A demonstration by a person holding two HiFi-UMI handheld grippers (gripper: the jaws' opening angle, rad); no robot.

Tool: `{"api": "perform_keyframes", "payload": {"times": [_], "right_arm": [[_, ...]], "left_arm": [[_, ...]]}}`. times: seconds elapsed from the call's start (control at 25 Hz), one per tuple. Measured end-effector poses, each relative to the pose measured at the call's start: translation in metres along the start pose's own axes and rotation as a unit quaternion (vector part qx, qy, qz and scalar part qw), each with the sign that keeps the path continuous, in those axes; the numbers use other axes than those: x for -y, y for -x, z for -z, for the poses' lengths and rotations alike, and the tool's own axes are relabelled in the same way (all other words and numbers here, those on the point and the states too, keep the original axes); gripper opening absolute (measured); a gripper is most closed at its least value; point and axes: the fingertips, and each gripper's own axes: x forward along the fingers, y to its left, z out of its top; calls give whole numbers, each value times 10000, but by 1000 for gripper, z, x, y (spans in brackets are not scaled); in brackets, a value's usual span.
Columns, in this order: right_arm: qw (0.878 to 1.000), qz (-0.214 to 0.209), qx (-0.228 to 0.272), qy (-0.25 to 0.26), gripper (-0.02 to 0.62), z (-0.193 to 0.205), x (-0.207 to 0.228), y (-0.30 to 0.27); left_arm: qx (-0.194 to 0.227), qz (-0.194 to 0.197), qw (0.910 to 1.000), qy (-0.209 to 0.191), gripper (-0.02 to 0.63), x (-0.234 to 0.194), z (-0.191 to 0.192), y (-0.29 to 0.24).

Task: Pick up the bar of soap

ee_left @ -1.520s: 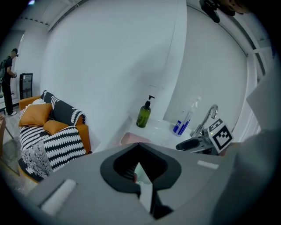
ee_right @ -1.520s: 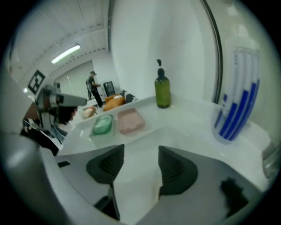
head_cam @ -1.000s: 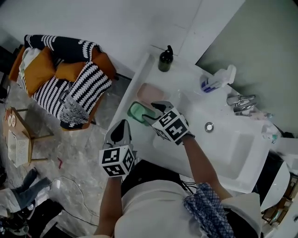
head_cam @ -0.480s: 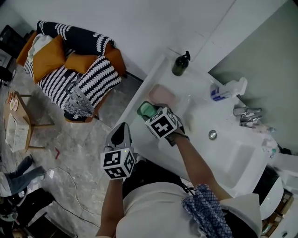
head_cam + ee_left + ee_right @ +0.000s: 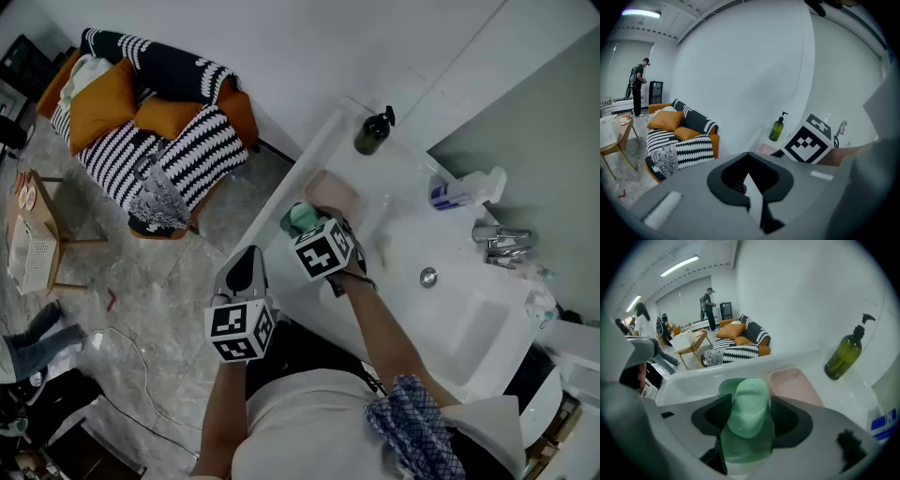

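Note:
The pale green bar of soap [image 5: 749, 411] sits between the jaws of my right gripper [image 5: 749, 420], which is shut on it just above a green soap dish [image 5: 729, 386]. From the head view, the right gripper [image 5: 307, 219] hangs over that dish [image 5: 290, 222] at the left end of the white washbasin counter [image 5: 394, 211], and only a bit of soap [image 5: 303, 217] shows. My left gripper [image 5: 241, 269] is shut and empty, held off the counter's front edge over the floor; in its own view the jaws [image 5: 749, 180] meet.
A pink soap dish [image 5: 330, 190] lies just behind the green one. A dark green pump bottle [image 5: 372, 133] stands at the counter's far corner. A spray bottle [image 5: 464, 192], a tap [image 5: 502, 239] and the sunken basin [image 5: 469, 309] lie to the right. A striped sofa [image 5: 141, 122] stands on the floor at left.
The right gripper has moved forward over the green dish and closed on the soap. The left gripper has stayed in about the same place.

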Motion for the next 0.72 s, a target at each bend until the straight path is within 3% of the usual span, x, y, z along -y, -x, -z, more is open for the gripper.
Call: {"api": "perform_keyframes", "payload": {"times": [0.48,0.72], "right_arm": [[9996,-247,-120,92,247,1,1,-9],[9984,75,17,556,247,-2,-1,-5]], "left_arm": [[-78,23,10000,0,6,-6,3,-7],[-58,-16,10000,23,6,-11,3,-5]]}}
